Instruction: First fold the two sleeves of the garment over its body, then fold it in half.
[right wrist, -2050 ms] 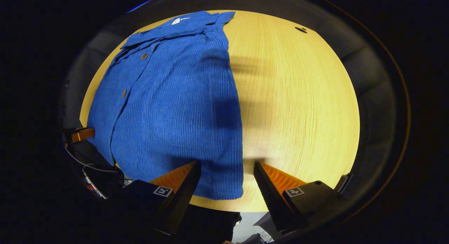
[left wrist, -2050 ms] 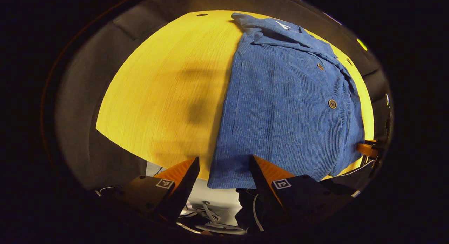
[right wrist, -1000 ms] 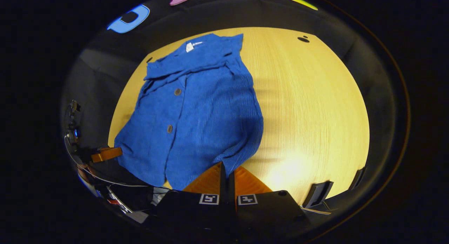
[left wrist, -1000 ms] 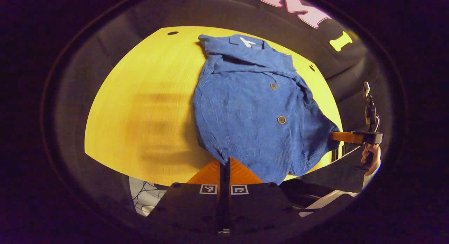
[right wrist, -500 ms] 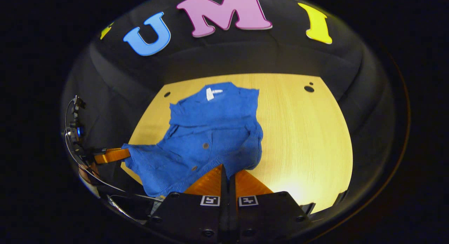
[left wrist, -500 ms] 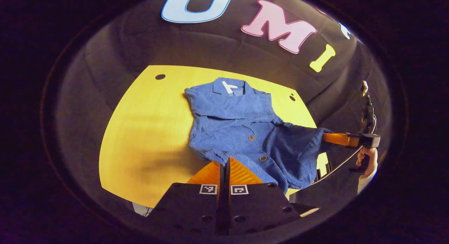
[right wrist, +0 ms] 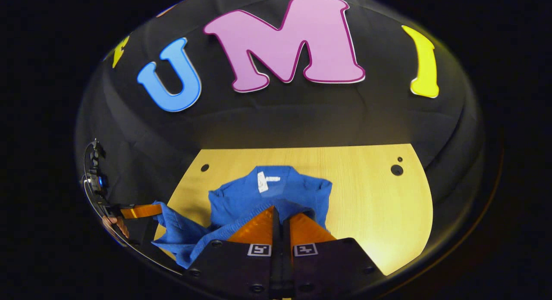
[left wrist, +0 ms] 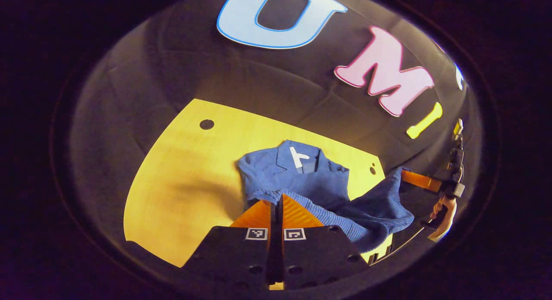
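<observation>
A blue corduroy shirt (left wrist: 302, 175) lies collar-far on the yellow wooden table (left wrist: 181, 192). Its near hem is lifted off the table and hangs doubled back over the body toward the collar. My left gripper (left wrist: 277, 198) is shut on one corner of that hem. In the left gripper view, my right gripper (left wrist: 409, 178) holds the opposite corner at the right, with the cloth sagging between the two. In the right gripper view, the shirt (right wrist: 267, 190) lies on the table (right wrist: 371, 196) and my right gripper (right wrist: 278, 210) is shut on the hem. My left gripper (right wrist: 148, 210) is off to the left.
A hand (left wrist: 442, 214) holds the right gripper's handle; a hand (right wrist: 114, 224) holds the left one. The table has small round holes (left wrist: 207, 124) (right wrist: 396, 170) near its far corners. Black cloth walls close in behind and beside the table.
Both grippers closed on the hem's two corners, lifted it and carried it away from the table's near edge toward the collar. The shirt's lower half now hangs over its upper half.
</observation>
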